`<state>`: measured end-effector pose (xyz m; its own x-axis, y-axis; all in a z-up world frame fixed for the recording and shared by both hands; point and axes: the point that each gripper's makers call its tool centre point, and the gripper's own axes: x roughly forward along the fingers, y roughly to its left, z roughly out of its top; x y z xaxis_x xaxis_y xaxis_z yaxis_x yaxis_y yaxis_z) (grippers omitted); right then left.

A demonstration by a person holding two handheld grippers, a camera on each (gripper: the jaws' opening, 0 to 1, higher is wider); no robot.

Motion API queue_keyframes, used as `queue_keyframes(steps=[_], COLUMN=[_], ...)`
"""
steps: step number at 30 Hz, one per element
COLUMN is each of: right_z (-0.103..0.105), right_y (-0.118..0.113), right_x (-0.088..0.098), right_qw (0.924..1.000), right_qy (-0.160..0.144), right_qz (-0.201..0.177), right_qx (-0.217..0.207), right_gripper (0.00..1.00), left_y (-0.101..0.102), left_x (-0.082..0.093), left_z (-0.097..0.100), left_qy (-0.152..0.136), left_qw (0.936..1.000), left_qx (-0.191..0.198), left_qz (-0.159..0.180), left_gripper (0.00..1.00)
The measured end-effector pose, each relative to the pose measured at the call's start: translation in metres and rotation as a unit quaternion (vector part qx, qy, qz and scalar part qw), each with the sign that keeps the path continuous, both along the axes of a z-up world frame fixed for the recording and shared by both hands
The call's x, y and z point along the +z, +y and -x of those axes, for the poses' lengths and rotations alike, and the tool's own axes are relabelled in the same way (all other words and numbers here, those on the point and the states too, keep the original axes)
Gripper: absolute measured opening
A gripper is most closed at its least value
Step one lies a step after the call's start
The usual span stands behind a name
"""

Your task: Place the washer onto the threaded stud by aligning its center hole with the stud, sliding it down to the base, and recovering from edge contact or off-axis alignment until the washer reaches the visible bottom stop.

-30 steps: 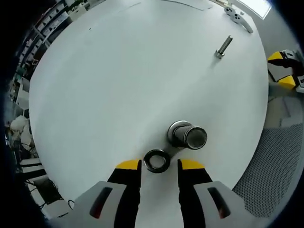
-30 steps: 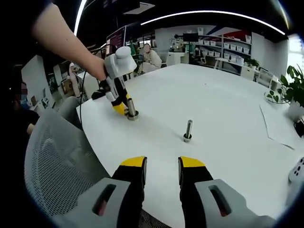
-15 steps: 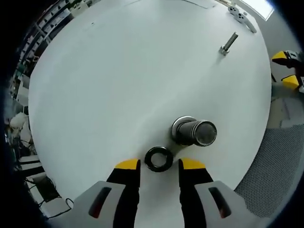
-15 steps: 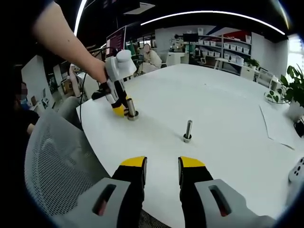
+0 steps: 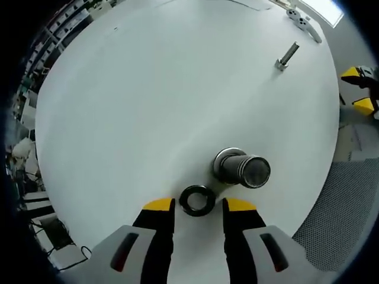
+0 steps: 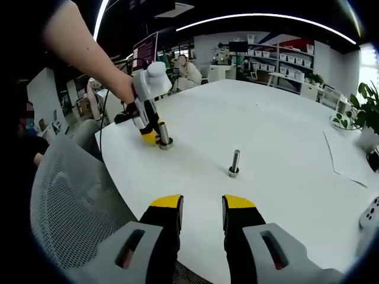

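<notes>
A black washer (image 5: 197, 200) lies flat on the white table (image 5: 148, 100), just ahead of my left gripper (image 5: 198, 205), whose yellow-tipped jaws stand open on either side of it. Right beside the washer stands a thick metal stud on a round base (image 5: 240, 167). A slimmer bolt (image 5: 286, 55) stands upright farther across the table. In the right gripper view, my right gripper (image 6: 202, 203) is open over the table's near edge, with the slim bolt (image 6: 235, 163) ahead. At far left a person's hand holds the left gripper (image 6: 146, 127) down beside the thick stud (image 6: 164, 136).
A grey mesh chair (image 6: 71, 207) stands against the table's near-left edge. A paper sheet (image 6: 346, 157) and potted plants (image 6: 361, 112) sit at the table's right side. A small metal bracket (image 5: 299, 18) lies at the far edge. Office shelves fill the background.
The left gripper view has shifted slightly; the washer sits a little closer between the jaws. The right gripper has not moved.
</notes>
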<state>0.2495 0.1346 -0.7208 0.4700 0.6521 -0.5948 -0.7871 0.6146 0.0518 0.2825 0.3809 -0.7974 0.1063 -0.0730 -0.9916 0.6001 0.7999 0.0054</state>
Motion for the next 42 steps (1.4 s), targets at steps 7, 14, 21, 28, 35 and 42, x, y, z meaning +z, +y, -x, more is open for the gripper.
queue_keyframes(steps=[7,14,21,28,35,42], right_z=[0.0008,0.0013,0.0022,0.0024,0.0021,0.0021], right_y=[0.0008,0.001,0.0021,0.0019,0.0017,0.0019], right_x=[-0.0003,-0.0011,-0.0019,-0.0036,-0.0035,-0.0037], right_qw=[1.0,1.0,0.9999,0.9998,0.9998,0.9999], right_qy=[-0.002,-0.002,-0.001,-0.001,0.0,0.001], right_qz=[0.003,0.007,0.008,0.014,0.014,0.012], right_qx=[0.004,0.006,0.01,0.012,0.012,0.011], right_gripper=[0.29,0.29,0.29,0.29,0.29,0.29], left_y=[0.0004,0.0023,0.0027,0.0029,0.0031,0.0022], left_x=[-0.0007,0.001,-0.0006,-0.0008,-0.0003,-0.0002], left_z=[-0.0003,-0.0002,-0.0018,-0.0011,0.0001,0.0002], left_qy=[0.003,-0.011,-0.006,0.005,-0.007,-0.018], left_qw=[1.0,0.9999,0.9999,0.9999,1.0,0.9998], left_qx=[0.001,0.005,0.009,0.008,0.006,0.002], left_qz=[-0.001,0.006,0.002,-0.007,0.001,0.009], left_gripper=[0.3,0.21,0.21,0.21,0.2,0.19])
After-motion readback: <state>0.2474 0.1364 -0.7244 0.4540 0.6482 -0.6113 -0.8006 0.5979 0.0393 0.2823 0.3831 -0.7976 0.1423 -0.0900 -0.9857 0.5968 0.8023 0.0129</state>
